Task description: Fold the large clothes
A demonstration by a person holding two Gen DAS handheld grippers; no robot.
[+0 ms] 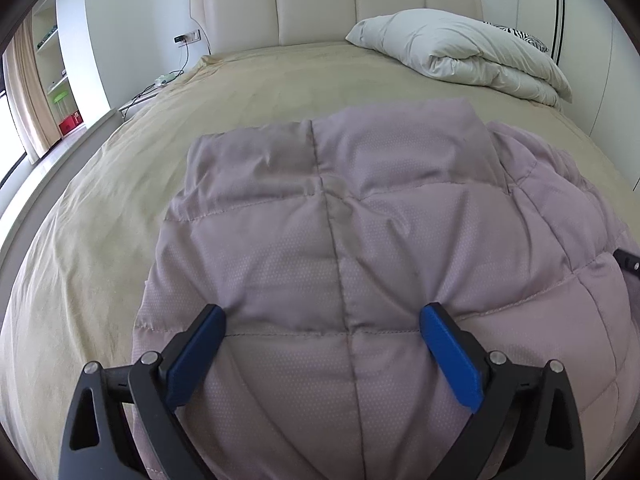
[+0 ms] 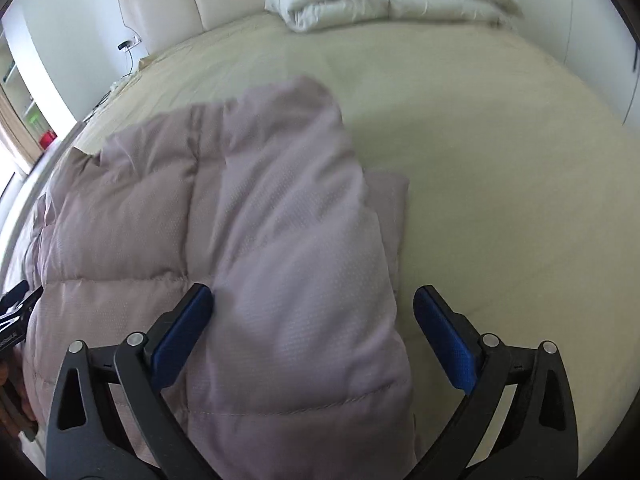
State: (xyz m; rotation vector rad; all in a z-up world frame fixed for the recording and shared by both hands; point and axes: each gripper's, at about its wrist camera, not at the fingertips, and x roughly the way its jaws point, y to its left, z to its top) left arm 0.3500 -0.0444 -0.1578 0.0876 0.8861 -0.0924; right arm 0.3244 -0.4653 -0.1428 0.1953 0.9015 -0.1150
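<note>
Surface: a bed (image 1: 100, 208) covered with a beige sheet is shown, with a padded cream headboard (image 1: 312, 8) at its far end.

Garment: a large quilted mauve jacket (image 1: 352, 240) is laid on the near part of the bed, close to the foot. A dark centre seam (image 1: 340, 248) is seen running along its length, crossed by stitched quilting lines.

Folded part: in the right wrist view a padded panel of the jacket (image 2: 296, 240) is seen lying over the rest of the garment, its outer edge resting toward the bare sheet on the right.

Left gripper (image 1: 322, 314): the jaws are held wide apart above the jacket. The blue pads (image 1: 452, 356) stand on either side of the centre seam; nothing is clamped between them. Whether the tips touch the fabric cannot be told.

Right gripper (image 2: 314, 298): the jaws are likewise spread wide. The folded panel lies between the pads but is not pinched; the left pad (image 2: 184, 332) is seen just beside the fabric, the right pad over the sheet.

Bedding: a folded white duvet (image 1: 472, 52) is placed at the far right corner, near the headboard, well apart from the jacket.

Surroundings: a shelf unit (image 1: 56, 76) and a curtain (image 1: 24, 92) are seen at far left.
</note>
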